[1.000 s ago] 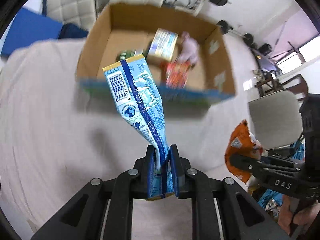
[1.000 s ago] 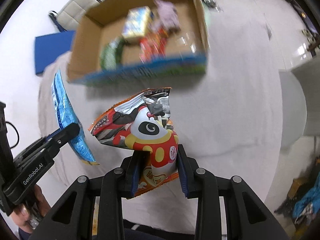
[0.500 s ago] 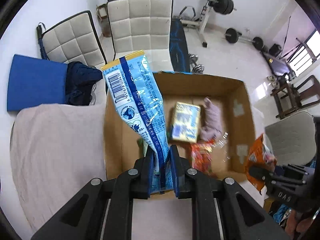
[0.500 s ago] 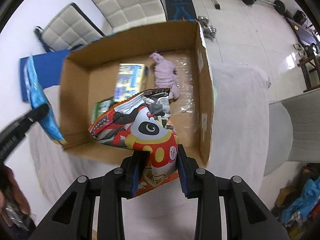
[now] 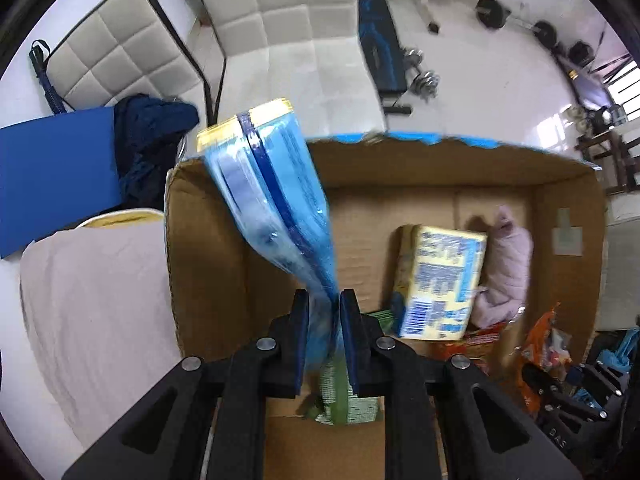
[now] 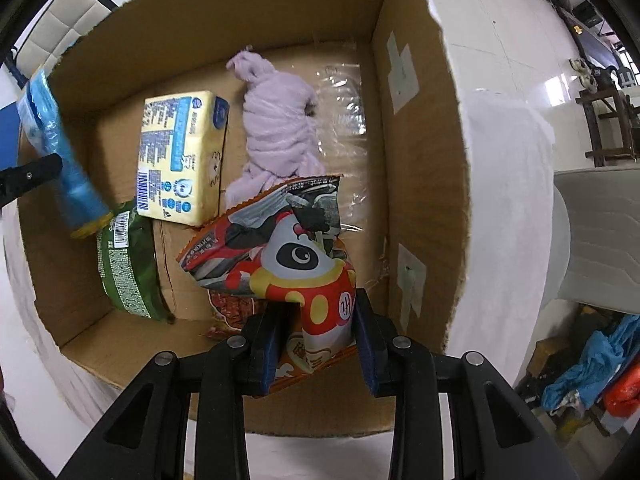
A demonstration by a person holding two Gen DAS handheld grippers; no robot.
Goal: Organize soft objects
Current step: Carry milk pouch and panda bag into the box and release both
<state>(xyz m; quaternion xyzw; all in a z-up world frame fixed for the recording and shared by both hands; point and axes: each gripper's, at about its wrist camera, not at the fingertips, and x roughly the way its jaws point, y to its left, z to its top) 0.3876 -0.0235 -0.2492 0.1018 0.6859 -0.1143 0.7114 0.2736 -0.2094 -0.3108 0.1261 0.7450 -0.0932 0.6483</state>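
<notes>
2 quilted chairs [image 5: 280, 24] stand behind; barbell weights [image 5: 490, 12] beyond.

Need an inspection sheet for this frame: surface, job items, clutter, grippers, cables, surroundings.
Surface: cloth under cardboard box.
Job's things: in box, yellow pack, lilac cloth, green bag; blue bag and panda bag held over it.
Clutter: navy garment, blue board.
Grippers: left gripper shut on blue bag; right gripper shut on panda bag.
Cables: nothing seen.
Surroundings: white chairs, weights.

Bright daylight, fisheye-warped edges, motion-blurred blue packet [image 5: 276, 208]
</notes>
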